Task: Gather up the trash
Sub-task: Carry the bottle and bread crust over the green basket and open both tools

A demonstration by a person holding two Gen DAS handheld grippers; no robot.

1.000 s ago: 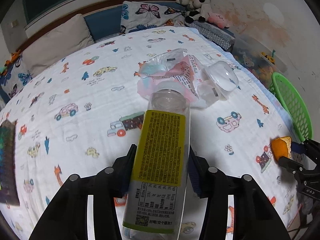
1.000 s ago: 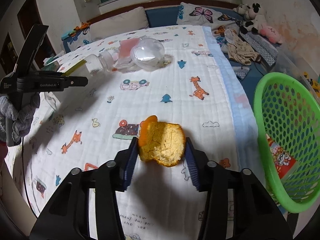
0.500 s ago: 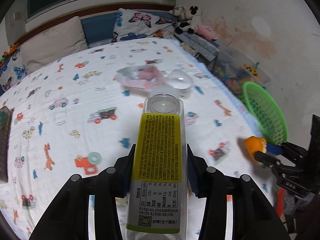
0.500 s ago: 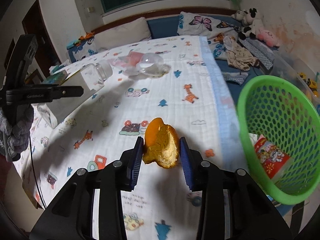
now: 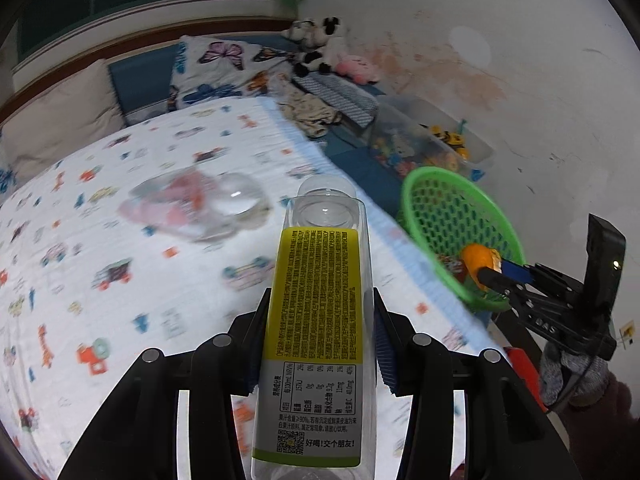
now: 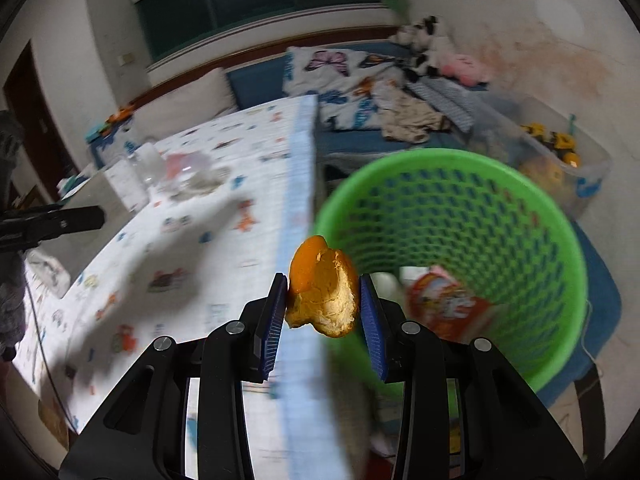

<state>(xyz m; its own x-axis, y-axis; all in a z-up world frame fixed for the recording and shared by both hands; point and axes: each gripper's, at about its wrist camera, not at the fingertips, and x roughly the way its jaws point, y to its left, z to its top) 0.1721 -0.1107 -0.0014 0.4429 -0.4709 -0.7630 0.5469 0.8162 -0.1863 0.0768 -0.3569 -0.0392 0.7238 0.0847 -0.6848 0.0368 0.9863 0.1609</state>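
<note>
My left gripper (image 5: 316, 344) is shut on an empty clear plastic bottle (image 5: 320, 320) with a yellow label, held above the bed. My right gripper (image 6: 324, 312) is shut on a piece of orange peel (image 6: 322, 292), held at the near rim of the green mesh basket (image 6: 472, 184) beside the bed. The basket holds a red snack wrapper (image 6: 448, 308). The left wrist view also shows the basket (image 5: 448, 204), the peel (image 5: 478, 258) and the right gripper (image 5: 500, 276). A clear plastic bag and dome lid (image 5: 200, 204) lie on the bed.
The bed has a white cartoon-print sheet (image 5: 100, 240) with a blue edge. Pillows (image 5: 212, 68), plush toys (image 5: 320, 48) and clothes (image 5: 316, 116) lie at the far end. A clear bin of toys (image 5: 432, 144) stands by the stained wall behind the basket.
Both grippers have swung right toward the basket. The right gripper has carried the peel from over the bed to the basket's rim. The left gripper still holds the bottle, farther from the plastic bag.
</note>
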